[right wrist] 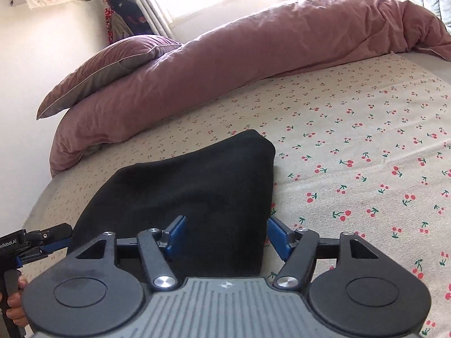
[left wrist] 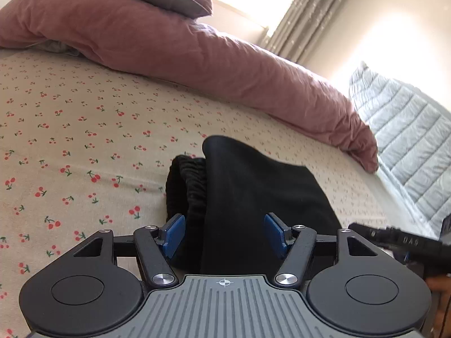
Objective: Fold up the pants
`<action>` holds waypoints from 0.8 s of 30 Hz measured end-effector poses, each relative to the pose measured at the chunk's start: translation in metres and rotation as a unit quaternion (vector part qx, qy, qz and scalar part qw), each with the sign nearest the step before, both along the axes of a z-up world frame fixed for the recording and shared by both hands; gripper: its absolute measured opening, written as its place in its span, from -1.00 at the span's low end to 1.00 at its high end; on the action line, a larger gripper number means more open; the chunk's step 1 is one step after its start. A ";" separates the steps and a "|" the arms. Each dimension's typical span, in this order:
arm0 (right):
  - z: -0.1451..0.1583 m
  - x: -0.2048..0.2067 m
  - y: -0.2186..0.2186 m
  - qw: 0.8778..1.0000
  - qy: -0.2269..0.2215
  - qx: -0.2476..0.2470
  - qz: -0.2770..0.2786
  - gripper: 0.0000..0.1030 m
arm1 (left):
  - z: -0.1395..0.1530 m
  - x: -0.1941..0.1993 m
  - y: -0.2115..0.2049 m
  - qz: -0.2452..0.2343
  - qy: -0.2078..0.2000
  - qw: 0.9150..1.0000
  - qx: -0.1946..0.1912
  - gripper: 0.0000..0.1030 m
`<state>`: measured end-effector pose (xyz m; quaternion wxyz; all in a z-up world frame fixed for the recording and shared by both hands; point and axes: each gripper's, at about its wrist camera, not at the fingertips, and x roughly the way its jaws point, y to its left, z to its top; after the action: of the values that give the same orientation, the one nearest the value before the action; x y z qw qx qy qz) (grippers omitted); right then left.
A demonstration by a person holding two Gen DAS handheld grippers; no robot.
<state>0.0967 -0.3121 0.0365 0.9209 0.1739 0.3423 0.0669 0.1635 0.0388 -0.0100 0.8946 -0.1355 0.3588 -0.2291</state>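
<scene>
Left wrist view: black pants [left wrist: 248, 197], folded into a compact bundle, lie on a cherry-print bedsheet [left wrist: 70, 118] between the spread blue pads of the left gripper [left wrist: 225, 235], which grips nothing. The elastic waistband [left wrist: 186, 186] bunches at the bundle's left side. Right wrist view: the right gripper [right wrist: 225, 236] likewise stands wide open, straddling the bundle's near edge. A pink duvet [right wrist: 253, 48] and pillow [right wrist: 112, 64] lie well beyond. The bundle's long axis runs away from both cameras.
</scene>
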 end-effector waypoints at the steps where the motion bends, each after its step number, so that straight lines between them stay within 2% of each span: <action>1: 0.002 -0.005 0.004 1.000 -0.001 -0.004 0.008 0.31 | -0.002 -0.005 -0.001 -0.010 0.006 1.000 0.014 0.21; 4: 0.002 -0.018 0.014 1.000 0.001 -0.015 0.024 0.33 | -0.014 -0.013 0.000 -0.025 0.033 0.999 0.017 0.11; 7: 0.000 -0.029 0.026 0.999 0.004 -0.033 0.041 0.33 | -0.025 -0.020 0.005 -0.027 0.049 0.998 -0.012 -0.43; 9: 0.000 -0.033 0.034 0.997 0.002 -0.051 0.051 0.34 | -0.021 -0.027 0.004 -0.024 0.030 0.999 -0.009 -0.72; 10: 0.000 -0.035 0.038 0.997 -0.001 -0.063 0.053 0.34 | -0.017 -0.032 0.003 -0.025 0.015 1.000 -0.005 -0.76; 12: 0.001 -0.041 0.045 0.995 -0.006 -0.080 0.059 0.34 | -0.004 -0.042 0.002 -0.015 -0.012 1.000 0.005 -0.77; 14: 0.002 -0.046 0.050 0.994 -0.009 -0.090 0.069 0.34 | -0.002 -0.044 0.003 -0.004 -0.018 1.000 0.018 -0.77; 17: -0.005 -0.050 0.060 0.990 0.000 -0.110 0.085 0.43 | -0.018 -0.035 -0.001 0.000 0.003 0.999 0.051 -0.71; 19: -0.016 -0.049 0.066 0.986 0.028 -0.134 0.091 0.49 | -0.026 -0.032 -0.005 0.000 0.010 0.998 0.058 -0.70; 22: -0.026 -0.053 0.071 0.980 0.047 -0.169 0.093 0.54 | -0.019 -0.042 -0.007 0.008 -0.004 0.998 0.065 -0.59; 24: -0.018 -0.058 0.066 0.982 0.047 -0.157 0.094 0.52 | -0.010 -0.052 -0.007 0.010 -0.011 0.997 0.071 -0.43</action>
<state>0.0387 -0.2457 0.0184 0.9092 -0.0026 0.4065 0.0900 0.1112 0.0317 -0.0196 0.9081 -0.0722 0.3630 -0.1958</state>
